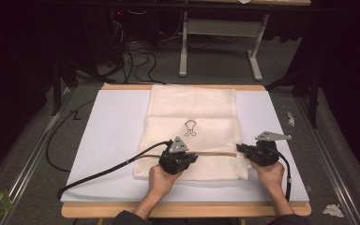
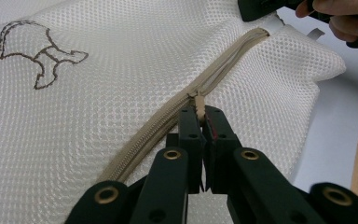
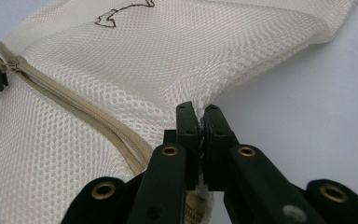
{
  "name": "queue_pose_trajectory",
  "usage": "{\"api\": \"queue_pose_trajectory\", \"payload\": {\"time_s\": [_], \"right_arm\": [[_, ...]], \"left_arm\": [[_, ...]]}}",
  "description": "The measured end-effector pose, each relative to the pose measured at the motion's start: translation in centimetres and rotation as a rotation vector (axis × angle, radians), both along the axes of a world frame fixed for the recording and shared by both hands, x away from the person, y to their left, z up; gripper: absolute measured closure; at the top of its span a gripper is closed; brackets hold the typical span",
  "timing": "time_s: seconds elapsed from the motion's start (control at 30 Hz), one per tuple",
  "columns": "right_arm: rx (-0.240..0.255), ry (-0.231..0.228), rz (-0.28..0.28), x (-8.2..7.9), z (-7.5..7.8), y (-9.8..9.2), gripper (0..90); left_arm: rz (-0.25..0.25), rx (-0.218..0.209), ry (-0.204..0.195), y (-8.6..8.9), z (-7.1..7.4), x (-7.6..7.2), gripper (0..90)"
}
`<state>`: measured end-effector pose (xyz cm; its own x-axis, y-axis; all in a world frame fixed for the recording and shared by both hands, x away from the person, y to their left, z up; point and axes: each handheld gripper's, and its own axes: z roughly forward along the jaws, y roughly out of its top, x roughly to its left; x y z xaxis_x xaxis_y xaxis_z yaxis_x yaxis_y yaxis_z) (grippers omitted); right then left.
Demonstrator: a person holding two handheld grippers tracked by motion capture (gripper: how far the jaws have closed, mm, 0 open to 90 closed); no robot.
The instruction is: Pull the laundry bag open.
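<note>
Pinching the small beige zipper pull (image 2: 198, 101) in my clamped left gripper (image 2: 199, 112), I anchor the cream mesh laundry bag (image 1: 193, 115) by its right edge with my closed right gripper (image 3: 199, 122), keeping the beige zipper (image 2: 214, 74) taut on the white table mat (image 1: 112, 126).

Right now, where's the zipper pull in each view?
High view: zipper pull hidden at the left tongs, bag's near edge.
Left gripper view: zipper pull centre, pinched between the tongs' tips.
Right gripper view: far left, beside the other tongs.
Shared landmark: the beige zipper across the mesh bag.
</note>
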<state>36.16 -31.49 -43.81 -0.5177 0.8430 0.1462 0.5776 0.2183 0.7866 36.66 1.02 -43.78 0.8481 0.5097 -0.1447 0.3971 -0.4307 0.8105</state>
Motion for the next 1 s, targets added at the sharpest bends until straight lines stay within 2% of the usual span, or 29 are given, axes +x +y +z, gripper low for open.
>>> {"api": "queue_pose_trajectory", "payload": {"time_s": [0.2,0.23,0.3,0.43,0.7,0.93,1.0], "right_arm": [[0.006,-0.01,0.008,0.1,-0.1,0.4,88.3],[-0.022,-0.022,0.009,0.1,-0.1,0.7,88.3],[-0.035,-0.021,0.018,0.2,-0.3,1.0,88.3],[-0.025,-0.015,0.013,0.2,-0.3,1.1,88.3],[-0.029,-0.02,0.022,0.3,-0.2,1.3,88.3],[-0.031,-0.019,0.027,0.5,0.0,1.3,88.3],[-0.046,-0.033,0.031,0.4,0.3,1.3,88.3]], "left_arm": [[0.005,0.004,-0.013,0.4,0.2,-0.4,87.2],[0.005,0.015,-0.023,0.7,0.4,-0.6,87.2],[0.008,0.005,-0.014,1.0,0.3,-0.6,87.2],[0.015,-0.007,0.0,1.5,0.2,-0.4,87.2],[0.019,-0.012,-0.012,1.8,0.4,-0.5,87.2],[0.02,-0.019,-0.004,1.9,0.3,-0.6,87.2],[0.029,-0.013,-0.016,2.0,0.4,-0.7,87.2]]}}
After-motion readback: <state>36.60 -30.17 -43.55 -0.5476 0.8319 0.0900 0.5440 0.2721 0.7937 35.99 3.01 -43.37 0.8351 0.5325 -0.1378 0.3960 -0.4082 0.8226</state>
